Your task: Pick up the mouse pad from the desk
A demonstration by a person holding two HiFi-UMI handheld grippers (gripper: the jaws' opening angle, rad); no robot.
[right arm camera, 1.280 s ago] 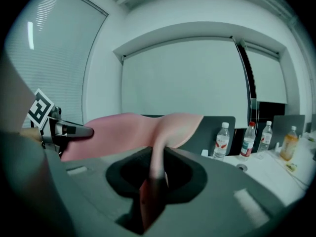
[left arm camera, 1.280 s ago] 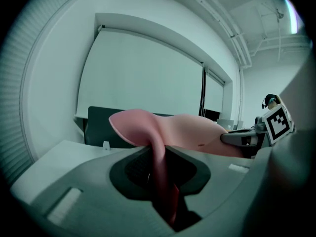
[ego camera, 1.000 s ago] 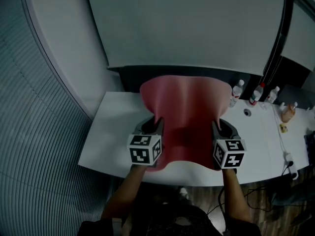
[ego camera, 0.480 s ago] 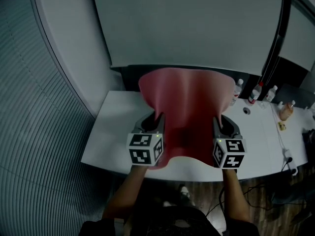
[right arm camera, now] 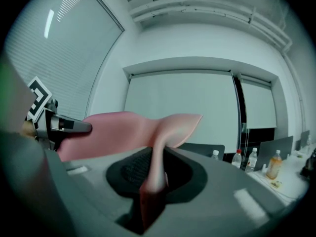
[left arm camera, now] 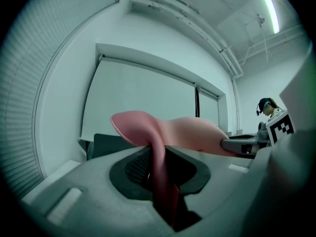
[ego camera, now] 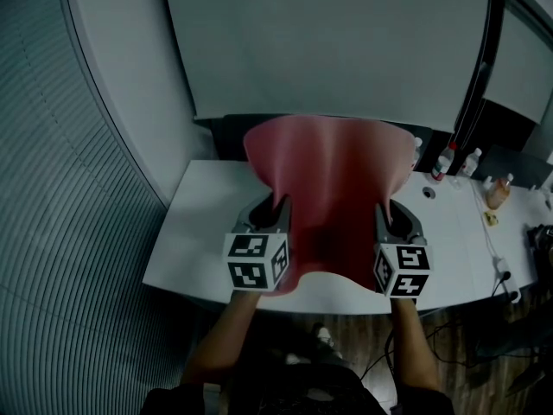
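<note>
Head view — mouse pad (ego camera: pixel 333 193) in tongs (ego camera: pixel 278 204) (ego camera: pixel 380 208)

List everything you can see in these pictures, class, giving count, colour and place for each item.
mouse pad: one, pink, held above the desk between both tongs
desk: one, white, below the pad
clear bottles: three, far right of the desk
amber bottle: one, right of those
roller blinds: two, white, behind the desk
left tongs: one, grey, shut on the pad's left edge
right tongs: one, grey, shut on the pad's right edge
forearms: two, bottom of the head view
</note>
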